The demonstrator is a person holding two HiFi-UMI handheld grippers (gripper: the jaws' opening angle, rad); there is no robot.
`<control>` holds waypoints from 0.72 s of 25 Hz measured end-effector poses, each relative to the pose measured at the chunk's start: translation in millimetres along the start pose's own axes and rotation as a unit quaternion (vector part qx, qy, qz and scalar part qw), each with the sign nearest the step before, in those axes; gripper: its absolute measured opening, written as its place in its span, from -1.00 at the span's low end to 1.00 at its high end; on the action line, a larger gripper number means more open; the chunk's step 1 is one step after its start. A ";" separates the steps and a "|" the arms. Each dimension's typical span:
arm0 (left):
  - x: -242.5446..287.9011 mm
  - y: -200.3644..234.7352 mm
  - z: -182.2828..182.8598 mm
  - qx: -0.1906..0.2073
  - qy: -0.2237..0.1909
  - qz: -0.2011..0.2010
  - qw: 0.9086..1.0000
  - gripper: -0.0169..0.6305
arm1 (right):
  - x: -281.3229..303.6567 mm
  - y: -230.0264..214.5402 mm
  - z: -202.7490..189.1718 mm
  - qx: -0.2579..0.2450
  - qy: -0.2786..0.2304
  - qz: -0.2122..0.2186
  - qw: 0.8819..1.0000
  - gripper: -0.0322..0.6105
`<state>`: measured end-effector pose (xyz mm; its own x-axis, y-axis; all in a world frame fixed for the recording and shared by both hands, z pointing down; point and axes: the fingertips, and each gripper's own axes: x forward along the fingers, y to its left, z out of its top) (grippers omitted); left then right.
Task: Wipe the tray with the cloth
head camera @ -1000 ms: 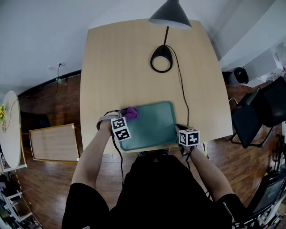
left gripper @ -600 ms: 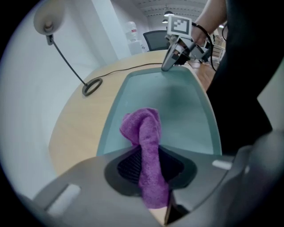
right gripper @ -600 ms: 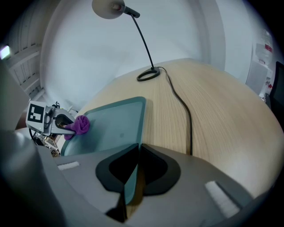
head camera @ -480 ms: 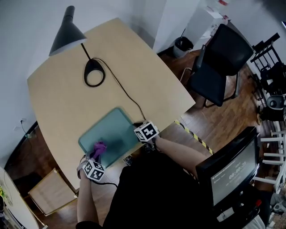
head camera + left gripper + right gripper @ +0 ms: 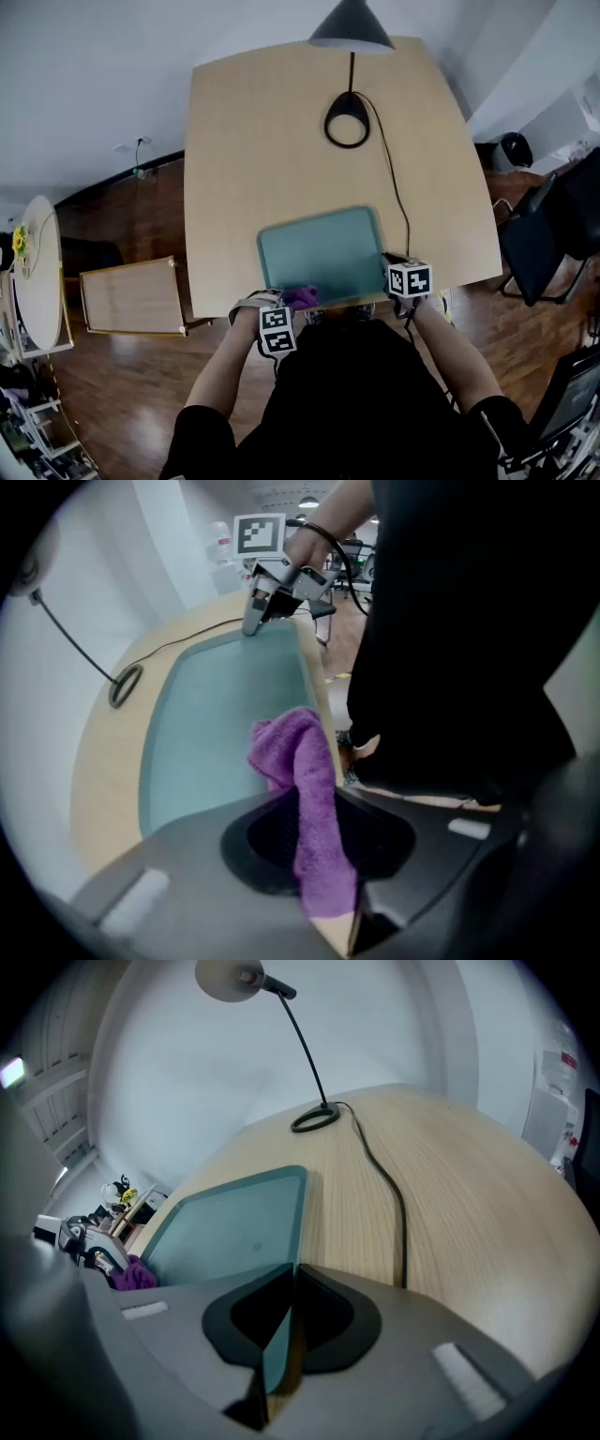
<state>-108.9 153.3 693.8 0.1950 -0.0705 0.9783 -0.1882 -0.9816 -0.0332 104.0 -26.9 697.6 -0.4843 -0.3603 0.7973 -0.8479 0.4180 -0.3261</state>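
Note:
A teal tray (image 5: 323, 248) lies at the near edge of a wooden table (image 5: 262, 141). A purple cloth (image 5: 300, 297) sits at the tray's near left corner, and my left gripper (image 5: 283, 314) is shut on it. In the left gripper view the cloth (image 5: 302, 780) hangs bunched between the jaws over the tray (image 5: 206, 724). My right gripper (image 5: 394, 269) is shut on the tray's near right rim. In the right gripper view the rim (image 5: 278, 1335) runs thin between the closed jaws, with the cloth (image 5: 134, 1274) far to the left.
A black desk lamp stands at the table's far side, its base (image 5: 347, 127) trailing a cable (image 5: 398, 206) past the tray's right edge. A dark chair (image 5: 553, 234) is at the right. A wooden board (image 5: 131, 295) and a round white table (image 5: 37, 272) are at the left.
The left gripper has dragged the purple cloth from the tray's far left corner to its near left corner. The right gripper stays on the tray's near right rim. The head view swung aside and back.

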 end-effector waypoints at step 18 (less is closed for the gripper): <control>-56.1 95.0 -187.3 -0.748 -0.186 0.137 0.622 -0.50 | 20.0 2.4 -2.8 -0.020 0.041 -0.003 0.999 -0.82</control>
<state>-318.0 97.3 674.1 0.1144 -0.5088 0.8532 -0.8941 0.3215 0.3116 92.9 -30.8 714.1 -0.4576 -0.2938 0.8392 -0.8413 0.4487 -0.3016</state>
